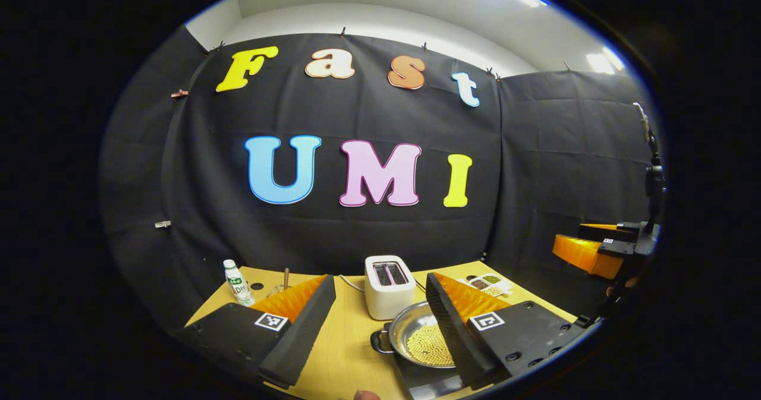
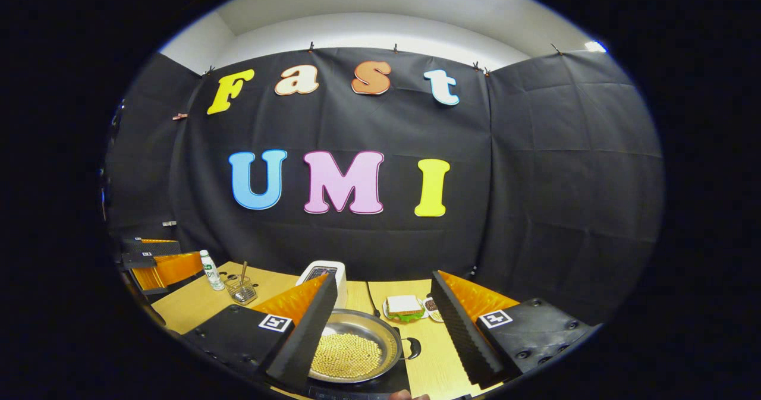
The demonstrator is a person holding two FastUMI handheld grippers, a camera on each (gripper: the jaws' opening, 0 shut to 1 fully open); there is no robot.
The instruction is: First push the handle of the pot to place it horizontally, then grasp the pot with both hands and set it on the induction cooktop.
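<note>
In the left gripper view, the left gripper (image 1: 380,323) hangs above the wooden table (image 1: 348,352) with its two fingers spread wide apart and nothing between them. One steel pot (image 1: 419,337), holding a heap of small yellow beans (image 1: 429,345), sits on the dark induction cooktop (image 1: 431,382); one loop handle (image 1: 379,342) shows on its left, while its right side is hidden behind the finger. Behind it stand one white toaster (image 1: 389,286), one small bottle (image 1: 238,282) and a divided snack dish (image 1: 490,283). The right gripper (image 1: 594,248) shows at the far right edge, cut off.

In the right gripper view, the right gripper (image 2: 383,328) is also held wide apart, gripping nothing. The pot sits on the cooktop, its left part hidden by a finger, one handle (image 2: 412,347) on its right. One sandwich plate (image 2: 404,308) and one wire basket (image 2: 241,290) are near. The left gripper (image 2: 157,263) is partly cut off.
</note>
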